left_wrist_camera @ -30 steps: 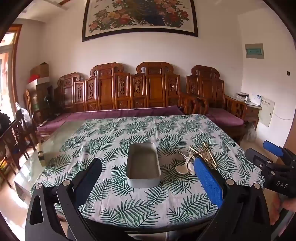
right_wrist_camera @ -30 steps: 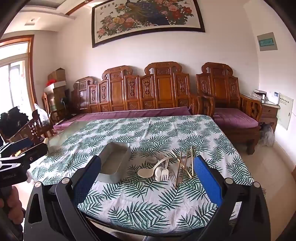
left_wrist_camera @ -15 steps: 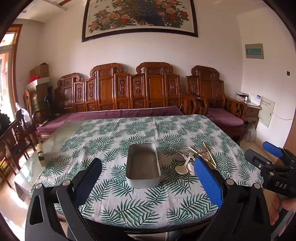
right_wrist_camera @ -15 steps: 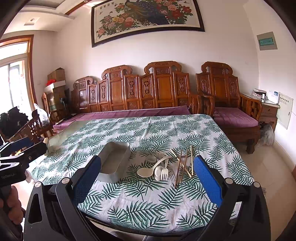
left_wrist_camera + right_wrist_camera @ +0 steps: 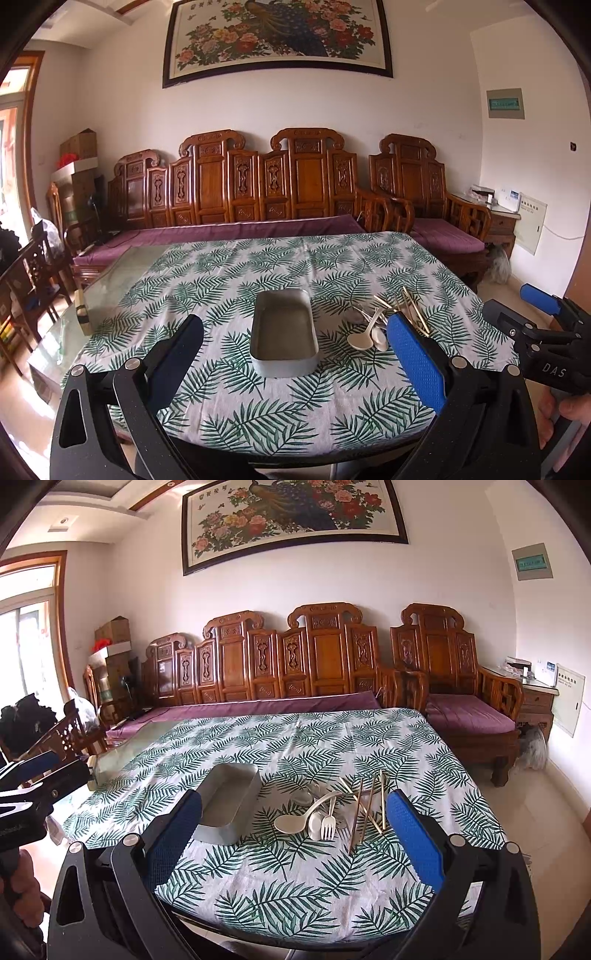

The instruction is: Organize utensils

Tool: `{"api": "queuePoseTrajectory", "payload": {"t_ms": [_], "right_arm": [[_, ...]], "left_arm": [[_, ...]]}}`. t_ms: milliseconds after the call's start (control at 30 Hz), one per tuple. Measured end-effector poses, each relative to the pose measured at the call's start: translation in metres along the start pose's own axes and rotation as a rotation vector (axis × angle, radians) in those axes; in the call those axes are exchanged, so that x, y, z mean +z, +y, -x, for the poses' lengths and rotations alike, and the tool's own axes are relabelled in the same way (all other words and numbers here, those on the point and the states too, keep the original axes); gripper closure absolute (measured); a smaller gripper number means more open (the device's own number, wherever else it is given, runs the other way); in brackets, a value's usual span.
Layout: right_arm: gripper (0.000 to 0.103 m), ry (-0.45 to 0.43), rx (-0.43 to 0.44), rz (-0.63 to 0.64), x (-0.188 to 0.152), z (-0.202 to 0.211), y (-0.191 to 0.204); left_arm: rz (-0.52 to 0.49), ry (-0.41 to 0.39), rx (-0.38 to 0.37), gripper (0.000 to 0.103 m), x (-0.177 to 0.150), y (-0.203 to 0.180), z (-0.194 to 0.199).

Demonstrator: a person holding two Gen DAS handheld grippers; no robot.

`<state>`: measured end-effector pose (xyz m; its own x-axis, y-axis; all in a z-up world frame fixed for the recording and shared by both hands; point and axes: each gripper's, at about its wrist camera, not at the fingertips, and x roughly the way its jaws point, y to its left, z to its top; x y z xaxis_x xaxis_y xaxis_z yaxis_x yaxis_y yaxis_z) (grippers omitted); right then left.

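Observation:
An empty grey metal tray [image 5: 283, 334] [image 5: 229, 805] sits on the leaf-print tablecloth. To its right lies a loose pile: a cream spoon [image 5: 295, 821] [image 5: 364, 338], a small white fork [image 5: 328, 823] and several gold chopsticks [image 5: 365, 806] [image 5: 413, 308]. My left gripper [image 5: 295, 360] hangs open before the table's near edge, in line with the tray, nothing between its fingers. My right gripper [image 5: 291, 840] is open too, facing the utensil pile from the near edge. Each gripper shows at the other view's margin, held by a hand [image 5: 569, 413].
The table [image 5: 295, 258] has bare glass [image 5: 110, 284] at its left, with a small block [image 5: 82, 314] on it. A carved wooden bench with purple cushions [image 5: 229, 229] runs behind the table, an armchair [image 5: 469, 709] at the right. Tiled floor [image 5: 546, 812] lies to the right.
Almost nothing differs. Both grippers stay open at the near edge; the views shift only slightly, and the tray and utensils have not moved.

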<state>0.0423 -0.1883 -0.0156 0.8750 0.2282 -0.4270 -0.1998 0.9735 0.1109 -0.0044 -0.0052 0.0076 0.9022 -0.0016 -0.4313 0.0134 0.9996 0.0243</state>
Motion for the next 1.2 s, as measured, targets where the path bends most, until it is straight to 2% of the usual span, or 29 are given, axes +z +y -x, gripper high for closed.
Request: {"api": "queuePoseTrajectory", "payload": {"t_ms": [1200], "right_arm": [[0.003,-0.001,0.001,-0.002,0.0009,0.0012,-0.0011]], "left_arm": [[-0.01,-0.004,-0.001,0.006,0.0005,-0.0025,0.0018]]}}
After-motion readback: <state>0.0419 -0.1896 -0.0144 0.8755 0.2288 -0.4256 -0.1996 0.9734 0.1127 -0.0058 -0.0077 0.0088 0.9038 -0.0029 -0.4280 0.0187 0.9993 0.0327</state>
